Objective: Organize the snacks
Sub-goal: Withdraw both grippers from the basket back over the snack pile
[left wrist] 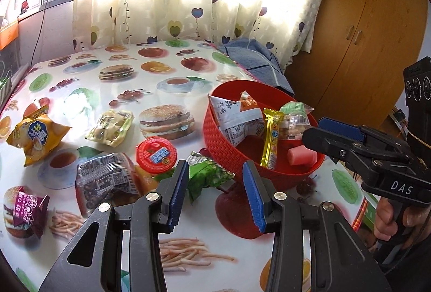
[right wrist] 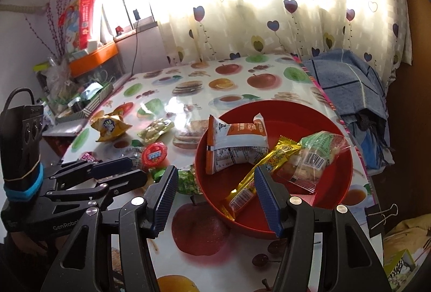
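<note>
A red basket on the table holds an orange-white packet, a yellow stick pack, a clear-green cracker pack and a pink piece. Loose snacks lie to its left: a green packet, a red jelly cup, a dark packet, a pale packet, a yellow chip bag and a purple packet. My left gripper is open, empty, above the green packet. My right gripper is open, empty, over the basket's near rim.
The table has a fruit-and-burger printed cloth. A folded blue cloth lies at the far right corner. A wooden wardrobe stands to the right. Cluttered boxes sit by the window. A binder clip hangs at the table's right edge.
</note>
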`<state>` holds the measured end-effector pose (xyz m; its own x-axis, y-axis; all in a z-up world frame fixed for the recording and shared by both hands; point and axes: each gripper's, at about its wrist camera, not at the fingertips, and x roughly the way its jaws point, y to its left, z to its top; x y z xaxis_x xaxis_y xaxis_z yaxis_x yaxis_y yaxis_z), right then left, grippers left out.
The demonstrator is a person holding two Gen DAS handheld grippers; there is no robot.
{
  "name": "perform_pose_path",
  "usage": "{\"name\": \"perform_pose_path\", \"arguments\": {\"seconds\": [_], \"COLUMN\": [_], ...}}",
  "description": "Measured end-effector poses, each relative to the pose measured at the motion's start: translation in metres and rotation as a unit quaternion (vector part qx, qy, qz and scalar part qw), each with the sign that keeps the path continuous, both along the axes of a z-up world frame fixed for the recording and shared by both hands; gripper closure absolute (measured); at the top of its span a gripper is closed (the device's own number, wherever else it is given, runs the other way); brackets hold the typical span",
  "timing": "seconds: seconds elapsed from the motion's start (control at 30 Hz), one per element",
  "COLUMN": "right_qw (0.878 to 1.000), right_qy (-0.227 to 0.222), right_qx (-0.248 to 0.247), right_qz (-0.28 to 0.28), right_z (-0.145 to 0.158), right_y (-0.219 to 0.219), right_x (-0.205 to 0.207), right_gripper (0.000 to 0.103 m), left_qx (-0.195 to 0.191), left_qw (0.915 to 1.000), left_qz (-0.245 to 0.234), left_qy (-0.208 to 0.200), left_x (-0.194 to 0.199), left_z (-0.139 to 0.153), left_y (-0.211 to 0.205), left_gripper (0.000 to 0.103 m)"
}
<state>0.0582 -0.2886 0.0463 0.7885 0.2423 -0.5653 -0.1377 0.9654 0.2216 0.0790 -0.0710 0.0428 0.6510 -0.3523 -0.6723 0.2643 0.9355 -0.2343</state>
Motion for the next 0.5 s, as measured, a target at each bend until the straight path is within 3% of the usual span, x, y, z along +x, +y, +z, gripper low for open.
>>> {"name": "perform_pose_path", "arguments": {"seconds": [0.5], "right_qw": [0.998], "right_qy": [-0.003], "right_qx": [-0.003], "right_qz": [0.055], "right_z": [-0.004], "right_y": [0.027], "right_x": [0.007], "right_gripper": [0.045], "left_qx": [0.006], "left_qw": [0.9995], "left_qz": [0.029], "left_qy": [0.003], "left_x": [-0.006], "left_z": [-0.006], "left_y": [0.023], "left_gripper": [0.06]}}
